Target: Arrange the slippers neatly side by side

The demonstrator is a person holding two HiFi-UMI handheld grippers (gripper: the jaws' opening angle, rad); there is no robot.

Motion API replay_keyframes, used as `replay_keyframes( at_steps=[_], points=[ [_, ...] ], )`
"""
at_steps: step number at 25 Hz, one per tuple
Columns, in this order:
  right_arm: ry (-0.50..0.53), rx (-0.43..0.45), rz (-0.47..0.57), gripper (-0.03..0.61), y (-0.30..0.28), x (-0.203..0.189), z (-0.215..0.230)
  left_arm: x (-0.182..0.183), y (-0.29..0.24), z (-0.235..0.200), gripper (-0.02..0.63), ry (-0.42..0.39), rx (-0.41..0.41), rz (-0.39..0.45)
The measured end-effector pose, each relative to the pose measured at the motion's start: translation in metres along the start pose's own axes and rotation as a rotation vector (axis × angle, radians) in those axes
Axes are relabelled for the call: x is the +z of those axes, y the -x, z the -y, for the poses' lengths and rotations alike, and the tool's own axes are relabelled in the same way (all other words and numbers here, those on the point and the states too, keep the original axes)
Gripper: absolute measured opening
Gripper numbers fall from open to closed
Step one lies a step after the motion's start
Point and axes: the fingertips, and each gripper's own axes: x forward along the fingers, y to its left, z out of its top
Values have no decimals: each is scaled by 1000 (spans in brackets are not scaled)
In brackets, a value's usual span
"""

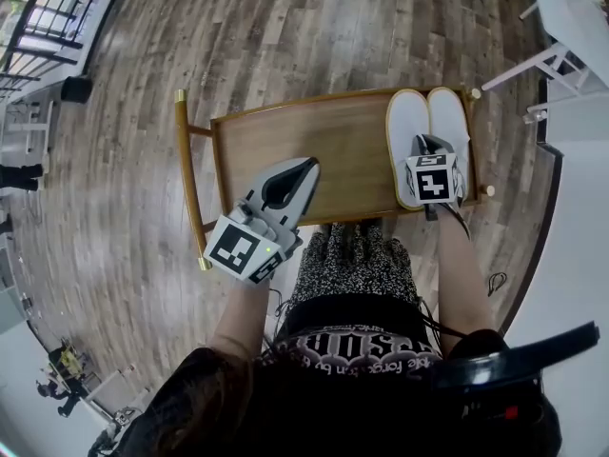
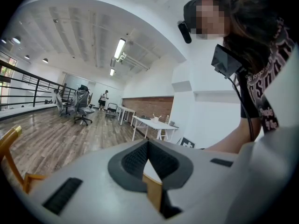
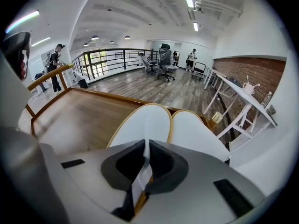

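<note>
The two white slippers lie at the upper right of the wooden table (image 1: 304, 131), toes toward the top of the frame. The left-hand slipper (image 1: 407, 127) and the right-hand slipper (image 1: 448, 120) touch along their inner edges and look close to parallel.

The right gripper (image 1: 428, 147) hangs over their near ends. In its own view the jaws are pinched almost together on a thin white strip with a tan rim. I take that for the heel edge of the left-hand slipper (image 3: 145, 120). The left gripper (image 1: 306, 167) sits at the lower left over the table's near edge, jaws closed on nothing.

To my eye the pair is nearly placed, and what remains is squaring the heels and letting go cleanly.

- Keep the held heel low and slide it, because a lift would tilt the toe against its neighbour.
- Check that both heel ends sit level with each other before release.
- Open the jaws well clear of that thin edge first, then draw back straight along the slipper, or the soft rim may catch and drag it askew.
- The right-hand slipper lies near the table's right rail, so any sideways push should be gentle
</note>
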Motion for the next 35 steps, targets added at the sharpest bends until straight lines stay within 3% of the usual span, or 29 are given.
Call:
replay_keyframes(
  at_steps=[6, 11, 14, 17, 24, 28, 31, 35],
  points=[
    [-3, 32, 15, 12, -3, 0, 0, 2, -7, 2, 2, 0, 4, -4],
    [-68, 74, 28, 17, 0, 0, -2, 5, -10, 3, 2, -2, 3, -1],
    [-99, 104, 45, 107, 2, 3, -4, 4, -12, 3, 2, -1, -4, 0],
    [-134, 111, 83, 132, 15, 10, 0, 5, -13, 5, 2, -4, -12, 5],
    [-265, 131, 330, 135, 84, 77, 5, 16, -9, 3, 2, 7, -9, 39],
    [-219, 161, 461, 15, 114, 119, -3, 31, -5, -2, 2, -1, 9, 76],
    [-218, 199, 581, 5, 142, 146, -10, 42, 2, -4, 2, -11, 25, 101],
    [-165, 175, 682, 3, 171, 171, -17, 60, 12, -13, 2, -22, 71, 134]
  ],
)
